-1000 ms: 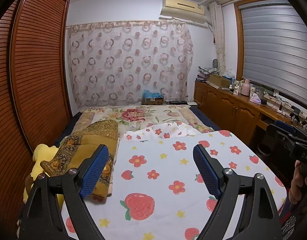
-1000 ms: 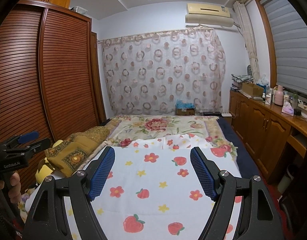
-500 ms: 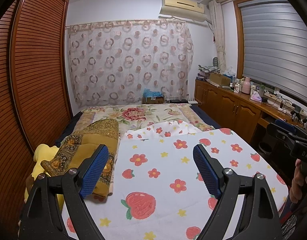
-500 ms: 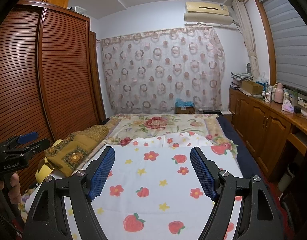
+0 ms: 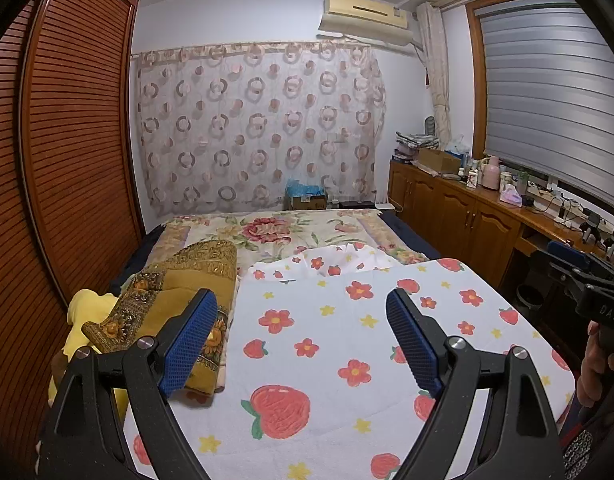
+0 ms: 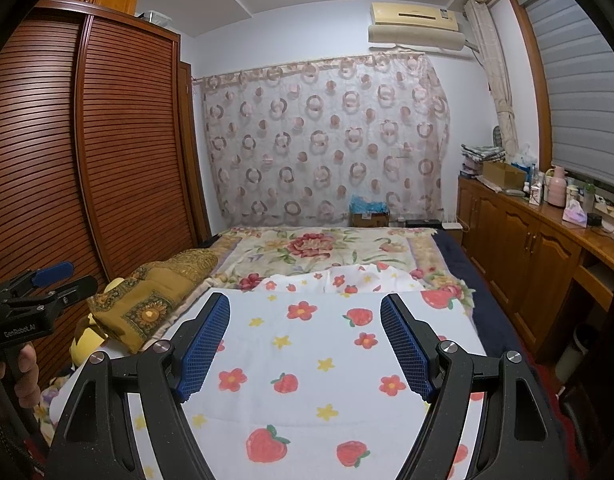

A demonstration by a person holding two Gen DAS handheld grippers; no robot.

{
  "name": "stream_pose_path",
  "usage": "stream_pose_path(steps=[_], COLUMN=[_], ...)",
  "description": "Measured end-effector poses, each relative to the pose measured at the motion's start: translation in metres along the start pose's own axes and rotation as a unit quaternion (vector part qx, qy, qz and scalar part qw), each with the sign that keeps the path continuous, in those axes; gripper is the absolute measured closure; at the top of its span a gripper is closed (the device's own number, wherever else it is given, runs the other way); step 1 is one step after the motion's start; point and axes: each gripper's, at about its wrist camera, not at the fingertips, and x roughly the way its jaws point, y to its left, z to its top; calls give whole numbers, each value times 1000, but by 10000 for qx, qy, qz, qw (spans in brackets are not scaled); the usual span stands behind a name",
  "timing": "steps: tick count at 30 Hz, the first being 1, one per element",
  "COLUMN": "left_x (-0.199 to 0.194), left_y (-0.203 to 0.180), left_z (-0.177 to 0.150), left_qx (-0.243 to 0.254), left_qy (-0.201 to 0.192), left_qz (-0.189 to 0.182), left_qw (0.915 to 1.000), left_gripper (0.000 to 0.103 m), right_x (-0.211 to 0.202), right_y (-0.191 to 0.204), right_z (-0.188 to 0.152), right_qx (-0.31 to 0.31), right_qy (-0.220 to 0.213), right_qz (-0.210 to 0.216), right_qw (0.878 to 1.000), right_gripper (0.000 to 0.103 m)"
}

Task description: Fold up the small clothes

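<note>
Both grippers hang above the bed w/ jaws spread wide, nothing between them: left gripper [image 5: 301, 340] and right gripper [image 6: 305, 344], each over the white strawberry-and-flower cloth [image 5: 347, 344] that lies flat across the near half of the bed. A small crumpled garment [image 6: 347, 278] in a matching print sits at 12 o'clock, at the cloth's far edge. A folded mustard blanket [image 5: 179, 292] lies at 10 o'clock beside the cloth.
</note>
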Motion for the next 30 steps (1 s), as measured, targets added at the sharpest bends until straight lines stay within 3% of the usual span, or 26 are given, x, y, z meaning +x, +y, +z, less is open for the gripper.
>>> stream_pose_path(steps=[30], left_x=[0], left_y=[-2], left_z=[-2], left_qx=[15], left_qy=[-2], left_qz=[4], left_qw=[10000], left_gripper=[16], right_x=[1], right_y=[-1], right_z=[1], right_qx=[-7], right_qy=[-23], right_qz=[5], right_qw=[10000], right_gripper=[23])
